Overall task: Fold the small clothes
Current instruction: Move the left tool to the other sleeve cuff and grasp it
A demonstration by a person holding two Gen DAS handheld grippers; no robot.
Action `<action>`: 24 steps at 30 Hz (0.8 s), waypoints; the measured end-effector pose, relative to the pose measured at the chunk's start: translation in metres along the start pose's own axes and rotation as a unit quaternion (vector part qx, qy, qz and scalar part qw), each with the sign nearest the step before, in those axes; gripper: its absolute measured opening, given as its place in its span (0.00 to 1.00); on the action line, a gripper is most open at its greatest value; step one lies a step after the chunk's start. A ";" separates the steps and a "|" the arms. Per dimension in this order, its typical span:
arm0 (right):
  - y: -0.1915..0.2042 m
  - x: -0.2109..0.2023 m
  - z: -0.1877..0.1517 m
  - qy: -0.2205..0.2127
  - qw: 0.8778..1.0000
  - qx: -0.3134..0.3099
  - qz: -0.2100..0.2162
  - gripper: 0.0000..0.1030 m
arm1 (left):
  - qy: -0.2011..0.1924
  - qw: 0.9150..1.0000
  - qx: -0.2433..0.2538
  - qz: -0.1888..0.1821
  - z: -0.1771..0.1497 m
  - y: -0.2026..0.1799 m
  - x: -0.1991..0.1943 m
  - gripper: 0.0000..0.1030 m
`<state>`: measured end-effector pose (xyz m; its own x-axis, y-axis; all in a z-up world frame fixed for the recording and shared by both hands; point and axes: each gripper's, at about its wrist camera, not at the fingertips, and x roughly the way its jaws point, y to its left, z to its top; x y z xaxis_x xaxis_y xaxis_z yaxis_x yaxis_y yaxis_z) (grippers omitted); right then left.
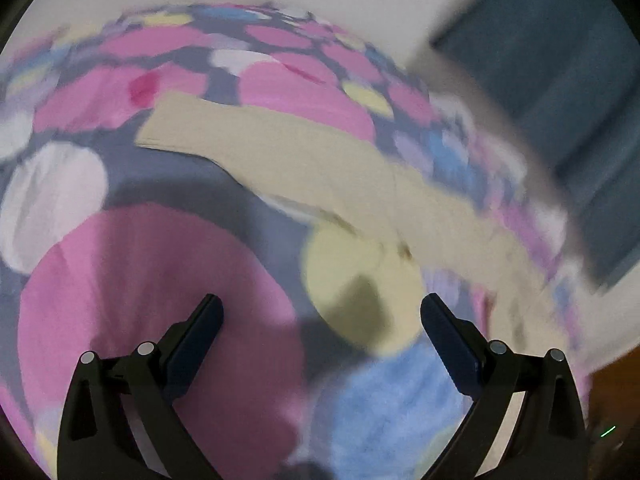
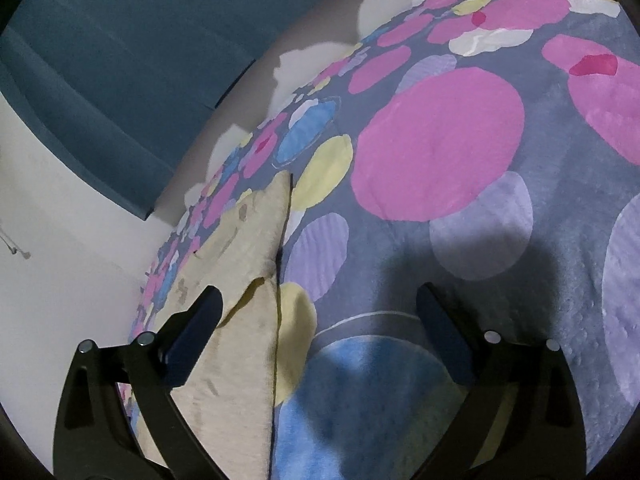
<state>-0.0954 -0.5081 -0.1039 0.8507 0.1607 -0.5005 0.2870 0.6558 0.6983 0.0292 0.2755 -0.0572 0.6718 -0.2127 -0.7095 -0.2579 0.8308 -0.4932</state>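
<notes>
The small tan cloth (image 1: pixel 304 160) lies flat on the spotty blanket (image 2: pixel 440 148) — the fold looks not yet begun. The left gripper (image 1: pixel 320 320) and right gripper (image 2: pixel 318 312) both gape wide, holding nothing — next, I think, one must pinch an edge of the cloth.

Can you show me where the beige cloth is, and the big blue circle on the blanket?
beige cloth (image 2: pixel 236 368): right wrist view, on its flat lower part.
big blue circle (image 2: pixel 360 400): right wrist view, on the middle of the patch.

Both wrist cameras look down closely, sharing the spotted blanket (image 1: pixel 120 280) and beige cloth (image 2: pixel 240 360)
</notes>
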 end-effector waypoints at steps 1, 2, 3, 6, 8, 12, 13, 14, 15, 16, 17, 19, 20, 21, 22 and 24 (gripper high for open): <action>0.000 0.000 0.000 0.001 1.000 0.000 -0.001 0.95 | -0.010 0.999 -0.027 -0.017 0.010 0.015 -0.002 0.96; -0.001 -0.001 0.001 0.000 1.000 -0.001 -0.001 0.95 | -0.014 0.999 -0.041 -0.025 0.016 0.023 -0.002 0.96; 0.000 -0.001 0.000 0.000 1.000 -0.001 -0.002 0.95 | -0.019 0.998 -0.052 -0.030 0.023 0.029 -0.002 0.96; -0.003 -0.002 0.001 0.000 1.000 -0.001 -0.001 0.95 | -0.032 0.997 -0.066 -0.028 0.045 0.042 0.006 0.96; -0.002 -0.001 0.001 0.001 1.000 -0.001 -0.002 0.95 | -0.033 0.998 -0.058 -0.022 0.057 0.045 0.014 0.96; -0.002 -0.001 0.001 0.001 1.000 -0.001 -0.002 0.95 | -0.031 0.997 -0.071 -0.029 0.071 0.053 0.019 0.96; -0.003 0.000 0.001 0.001 1.000 -0.001 -0.002 0.95 | -0.026 0.997 -0.071 -0.033 0.075 0.055 0.020 0.96; -0.004 0.000 0.001 0.001 1.000 -0.001 -0.002 0.95 | -0.023 0.997 -0.070 -0.037 0.077 0.058 0.021 0.96; -0.004 0.000 0.001 0.000 1.000 0.000 -0.002 0.95 | -0.020 0.996 -0.070 -0.041 0.081 0.060 0.023 0.96; -0.004 0.000 0.001 0.001 1.000 -0.001 -0.002 0.95 | -0.016 0.996 -0.074 -0.047 0.084 0.062 0.024 0.96; -0.004 0.000 0.002 0.001 1.000 -0.001 -0.002 0.95 | -0.014 0.995 -0.081 -0.052 0.087 0.064 0.025 0.96; -0.004 0.000 0.002 0.002 1.000 -0.001 -0.002 0.95 | -0.014 0.992 -0.109 -0.066 0.090 0.070 0.023 0.96; -0.004 0.000 0.002 0.001 1.000 -0.001 -0.002 0.95 | -0.013 0.990 -0.119 -0.068 0.092 0.072 0.024 0.95; -0.004 0.000 0.002 0.001 1.000 -0.001 -0.002 0.95 | -0.014 0.990 -0.126 -0.069 0.093 0.073 0.024 0.95; -0.004 0.000 0.002 0.001 1.000 -0.001 -0.002 0.95 | -0.015 0.989 -0.132 -0.067 0.094 0.073 0.024 0.94; -0.005 0.000 0.002 0.001 1.000 -0.001 -0.002 0.95 | -0.015 0.990 -0.133 -0.055 0.095 0.071 0.025 0.80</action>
<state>-0.0963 -0.5124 -0.1062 0.8487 0.1592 -0.5043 0.2895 0.6582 0.6950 0.0939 0.3780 -0.0622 0.7253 -0.2750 -0.6312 -0.3533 0.6382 -0.6840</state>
